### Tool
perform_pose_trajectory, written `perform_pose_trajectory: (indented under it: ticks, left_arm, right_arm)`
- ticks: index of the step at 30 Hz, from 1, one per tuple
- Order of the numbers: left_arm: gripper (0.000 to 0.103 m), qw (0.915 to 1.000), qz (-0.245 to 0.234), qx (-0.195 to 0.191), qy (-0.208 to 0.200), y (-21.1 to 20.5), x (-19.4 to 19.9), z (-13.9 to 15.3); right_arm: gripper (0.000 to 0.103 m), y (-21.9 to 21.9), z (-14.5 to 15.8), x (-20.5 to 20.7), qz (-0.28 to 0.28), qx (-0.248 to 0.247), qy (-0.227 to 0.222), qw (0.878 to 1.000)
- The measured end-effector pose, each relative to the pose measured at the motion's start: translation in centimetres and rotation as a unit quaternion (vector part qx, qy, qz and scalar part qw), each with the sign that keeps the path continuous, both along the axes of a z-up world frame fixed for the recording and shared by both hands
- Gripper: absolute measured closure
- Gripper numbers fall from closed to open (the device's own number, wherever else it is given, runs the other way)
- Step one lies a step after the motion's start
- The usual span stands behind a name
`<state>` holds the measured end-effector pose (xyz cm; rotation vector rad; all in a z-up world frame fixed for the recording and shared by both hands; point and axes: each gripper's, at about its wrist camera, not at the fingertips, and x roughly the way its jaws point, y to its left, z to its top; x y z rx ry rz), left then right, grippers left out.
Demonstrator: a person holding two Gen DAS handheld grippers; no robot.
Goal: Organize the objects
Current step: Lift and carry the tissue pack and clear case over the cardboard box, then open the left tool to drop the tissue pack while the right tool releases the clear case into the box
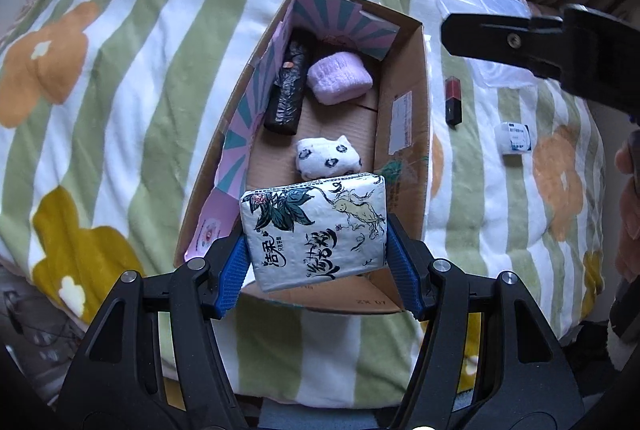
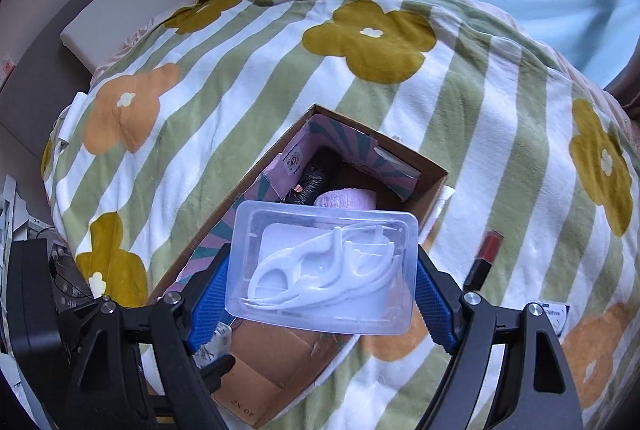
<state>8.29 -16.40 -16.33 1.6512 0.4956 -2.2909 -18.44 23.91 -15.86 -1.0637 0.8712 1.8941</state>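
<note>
My left gripper [image 1: 318,262] is shut on a white tissue pack [image 1: 316,230] with ink drawings, held over the near end of an open cardboard box [image 1: 404,110]. In the box lie a black roll [image 1: 286,90], a lilac cloth bundle [image 1: 338,78] and a white spotted sock bundle [image 1: 326,158]. My right gripper [image 2: 320,294] is shut on a clear plastic case [image 2: 324,270] holding white floss picks, above the same cardboard box [image 2: 276,354]. The right gripper's black arm [image 1: 520,42] shows at the upper right of the left wrist view.
The box rests on a green-and-white striped blanket [image 1: 140,50] with flowers. A red and black lipstick [image 1: 453,102] and a small white packet [image 1: 514,138] lie on the blanket right of the box. A hand [image 1: 630,198] is at the right edge. A pale board [image 2: 132,2] leans far left.
</note>
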Motion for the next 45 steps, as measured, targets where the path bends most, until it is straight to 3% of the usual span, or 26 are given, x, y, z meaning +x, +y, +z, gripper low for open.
perform_pose_trajectory:
  ticks: [11, 16, 24, 25, 27, 28, 33, 38, 45]
  left_arm:
    - [0.044, 0.9936, -0.112, -0.010, -0.012, 0.3, -3.5, -6.0]
    - [0.044, 0.9869, -0.158, -0.029, -0.015, 1.5, -3.3, -7.7]
    - [0.043, 0.9861, -0.164, -0.023, -0.013, 1.2, -3.3, -8.7]
    - [0.039, 0.9856, -0.167, -0.025, -0.011, 1.2, -3.4, -8.5]
    - [0.007, 0.9836, -0.179, -0.020, -0.010, 1.4, -3.7, -8.2]
    - [0.000, 0.9829, -0.183, -0.019, -0.001, 1.6, -3.6, -7.8]
    - [0.000, 0.9787, -0.204, -0.020, 0.005, 2.3, -3.7, -7.3]
    - [0.000, 0.9816, -0.191, -0.002, -0.002, 2.0, -3.7, -7.9]
    - [0.000, 0.9808, -0.194, -0.017, -0.001, 1.9, -3.7, -7.5]
  right_arm:
    - [0.024, 2.9, -7.5, -3.1, 0.061, -0.054, 0.005, 0.997]
    - [0.024, 3.0, -8.5, -3.4, 0.068, -0.064, 0.010, 0.996]
    - [0.022, 3.3, -8.6, -3.9, 0.066, -0.092, 0.033, 0.993]
    - [0.019, 3.3, -8.7, -3.8, 0.062, -0.100, 0.039, 0.992]
    - [0.009, 3.3, -8.7, -3.6, 0.058, -0.100, 0.052, 0.992]
    - [0.003, 3.2, -8.6, -3.6, 0.059, -0.098, 0.055, 0.992]
    - [0.002, 2.8, -8.2, -3.5, 0.058, -0.082, 0.058, 0.993]
    - [0.002, 2.3, -7.8, -3.3, 0.057, -0.072, 0.060, 0.994]
    - [0.002, 1.8, -6.6, -2.8, 0.053, -0.064, 0.057, 0.995]
